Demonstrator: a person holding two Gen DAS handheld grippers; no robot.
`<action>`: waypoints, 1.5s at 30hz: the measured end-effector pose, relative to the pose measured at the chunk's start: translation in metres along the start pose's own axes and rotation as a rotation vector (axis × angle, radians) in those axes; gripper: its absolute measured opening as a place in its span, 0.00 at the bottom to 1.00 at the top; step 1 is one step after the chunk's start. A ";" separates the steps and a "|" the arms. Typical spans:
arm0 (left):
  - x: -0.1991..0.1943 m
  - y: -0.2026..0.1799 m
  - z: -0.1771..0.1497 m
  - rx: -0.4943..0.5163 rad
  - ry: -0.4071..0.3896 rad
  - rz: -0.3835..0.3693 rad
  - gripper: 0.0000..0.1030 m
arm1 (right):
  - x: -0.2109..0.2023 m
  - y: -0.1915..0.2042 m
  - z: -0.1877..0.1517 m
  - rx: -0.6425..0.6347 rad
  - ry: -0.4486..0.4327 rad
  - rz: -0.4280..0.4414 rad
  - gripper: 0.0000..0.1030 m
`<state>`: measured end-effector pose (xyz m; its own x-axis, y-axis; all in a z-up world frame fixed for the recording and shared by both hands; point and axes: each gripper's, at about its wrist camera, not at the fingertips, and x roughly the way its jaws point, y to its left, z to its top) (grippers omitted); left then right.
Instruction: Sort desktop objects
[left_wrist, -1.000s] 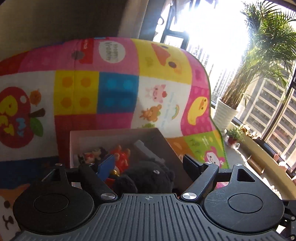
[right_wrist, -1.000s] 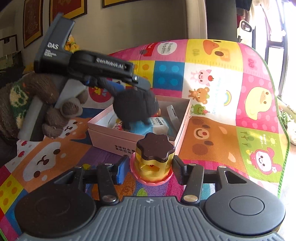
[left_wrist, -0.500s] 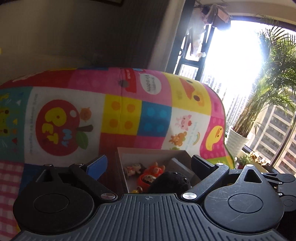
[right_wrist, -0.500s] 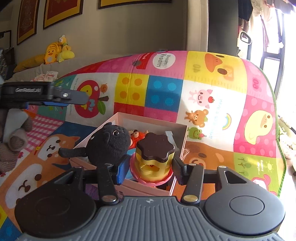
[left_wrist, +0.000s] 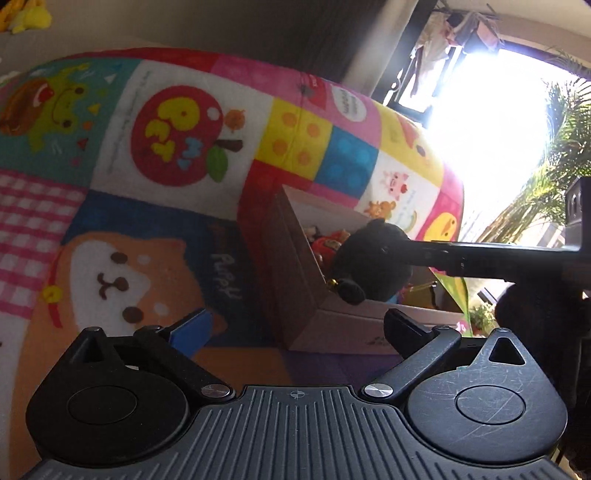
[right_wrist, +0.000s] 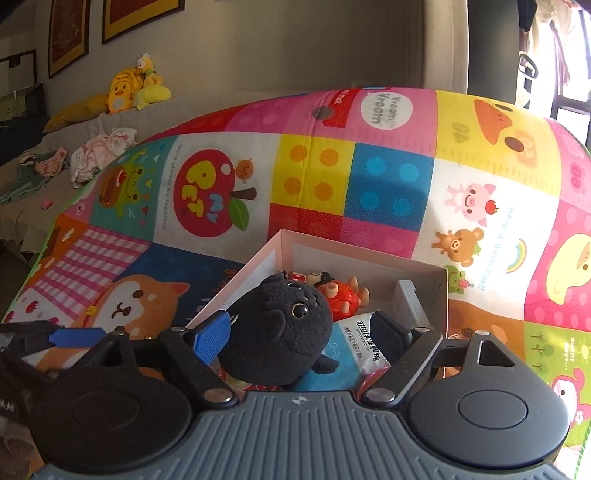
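Snagging is risked: black plush (right_wrist: 280, 332) sits between wide, empty right tongs (right_wrist: 299, 332) over box (right_wrist: 439, 291); left tongs (left_wrist: 295, 325) wide, empty.

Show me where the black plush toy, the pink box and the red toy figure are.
black plush toy (right_wrist: 284, 332): right wrist view, middle of its round body.
pink box (right_wrist: 369, 254): right wrist view, inner face of its far wall.
red toy figure (right_wrist: 343, 299): right wrist view, its red body.
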<state>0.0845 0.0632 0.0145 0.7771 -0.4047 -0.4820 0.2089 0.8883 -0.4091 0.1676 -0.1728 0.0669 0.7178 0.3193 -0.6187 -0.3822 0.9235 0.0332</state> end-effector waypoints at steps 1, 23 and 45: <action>0.000 -0.001 -0.003 0.005 0.006 -0.008 0.99 | 0.007 -0.003 0.002 0.032 0.024 0.027 0.80; -0.002 -0.010 -0.011 0.039 0.013 -0.010 1.00 | 0.028 0.008 0.015 -0.021 0.143 0.119 0.62; 0.021 -0.027 -0.011 0.089 0.028 -0.028 1.00 | 0.077 0.017 0.057 -0.166 0.200 0.047 0.60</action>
<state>0.0888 0.0282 0.0072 0.7537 -0.4342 -0.4934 0.2827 0.8919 -0.3530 0.2499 -0.1207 0.0641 0.5737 0.2977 -0.7630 -0.5150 0.8555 -0.0535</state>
